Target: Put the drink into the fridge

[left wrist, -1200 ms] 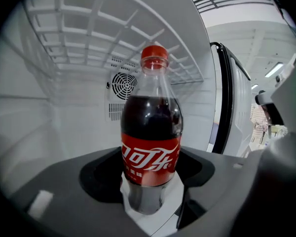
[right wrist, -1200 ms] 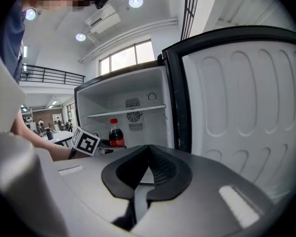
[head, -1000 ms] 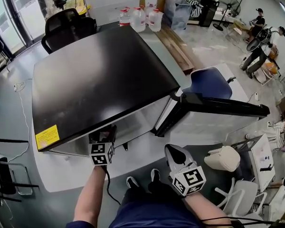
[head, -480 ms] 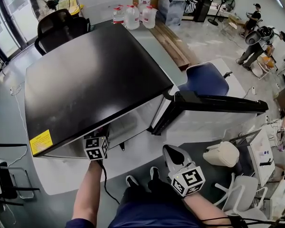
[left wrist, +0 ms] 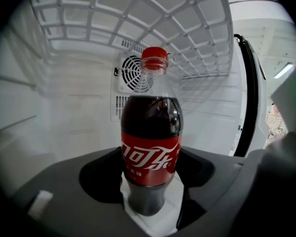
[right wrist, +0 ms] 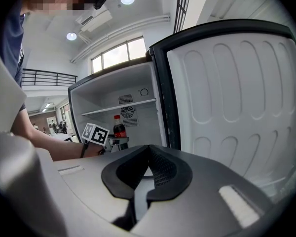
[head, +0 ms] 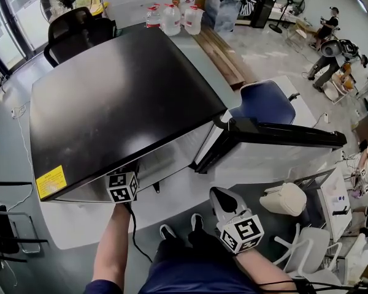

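Observation:
A cola bottle (left wrist: 150, 147) with a red cap and red label stands upright between the jaws of my left gripper (left wrist: 148, 191), which is shut on its lower part. It is inside the white fridge compartment, below a wire shelf (left wrist: 138, 14). In the head view the left gripper's marker cube (head: 122, 187) sits at the front edge of the black fridge top (head: 122, 97), and its jaws are hidden under it. My right gripper (head: 224, 198) hangs lower right, shut and empty, away from the fridge. From the right gripper (right wrist: 147, 154) view I see the bottle (right wrist: 119, 128) inside the fridge.
The fridge door (head: 276, 136) stands open to the right, its white inner liner (right wrist: 232, 98) close to my right gripper. A blue chair (head: 267, 106) is behind the door, white chairs (head: 288, 201) at the right, water jugs (head: 172, 18) and a black chair (head: 73, 32) beyond.
My left gripper has pushed further into the fridge with the bottle; its jaws now lie hidden under the fridge top. The right gripper has stayed in place.

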`<state>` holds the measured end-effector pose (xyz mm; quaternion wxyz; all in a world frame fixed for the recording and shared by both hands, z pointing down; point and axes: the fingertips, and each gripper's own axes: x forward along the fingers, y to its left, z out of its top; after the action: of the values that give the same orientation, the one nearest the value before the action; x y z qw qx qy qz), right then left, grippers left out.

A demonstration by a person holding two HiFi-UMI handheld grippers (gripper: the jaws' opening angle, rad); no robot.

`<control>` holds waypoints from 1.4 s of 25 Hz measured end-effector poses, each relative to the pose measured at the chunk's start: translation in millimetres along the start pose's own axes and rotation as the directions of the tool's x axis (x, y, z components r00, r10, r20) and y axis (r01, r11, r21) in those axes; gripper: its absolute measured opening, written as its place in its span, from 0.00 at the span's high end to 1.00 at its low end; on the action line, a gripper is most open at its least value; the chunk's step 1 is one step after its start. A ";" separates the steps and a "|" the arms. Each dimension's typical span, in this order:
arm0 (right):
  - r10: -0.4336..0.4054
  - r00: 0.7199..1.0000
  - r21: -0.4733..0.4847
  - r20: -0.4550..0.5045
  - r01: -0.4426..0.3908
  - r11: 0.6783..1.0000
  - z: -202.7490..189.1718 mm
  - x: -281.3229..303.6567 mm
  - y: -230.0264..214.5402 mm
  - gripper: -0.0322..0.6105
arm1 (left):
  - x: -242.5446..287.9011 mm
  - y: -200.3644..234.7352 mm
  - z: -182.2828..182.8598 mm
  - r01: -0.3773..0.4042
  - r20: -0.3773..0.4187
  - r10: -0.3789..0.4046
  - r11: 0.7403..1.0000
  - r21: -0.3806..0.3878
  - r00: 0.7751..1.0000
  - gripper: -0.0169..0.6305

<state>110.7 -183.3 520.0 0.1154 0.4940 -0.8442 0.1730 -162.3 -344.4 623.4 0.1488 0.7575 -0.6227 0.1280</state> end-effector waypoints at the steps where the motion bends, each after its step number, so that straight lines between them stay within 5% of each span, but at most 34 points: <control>1: 0.001 1.000 -0.001 -0.001 -0.001 1.000 0.1 0.3 0.6 0.94 | 0.2 -0.1 0.2 -0.002 0.004 0.002 1.000 -0.001 1.000 0.48; 35: 0.122 0.993 -0.035 0.001 -0.122 0.992 8.0 23.6 10.7 0.94 | -48.4 -26.2 -22.4 -0.055 0.002 0.055 0.998 -0.022 0.998 0.48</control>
<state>89.8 -200.5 519.4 0.1118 0.4398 -0.8758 0.1643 -146.0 -287.2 624.0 0.1528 0.7386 -0.6448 0.1240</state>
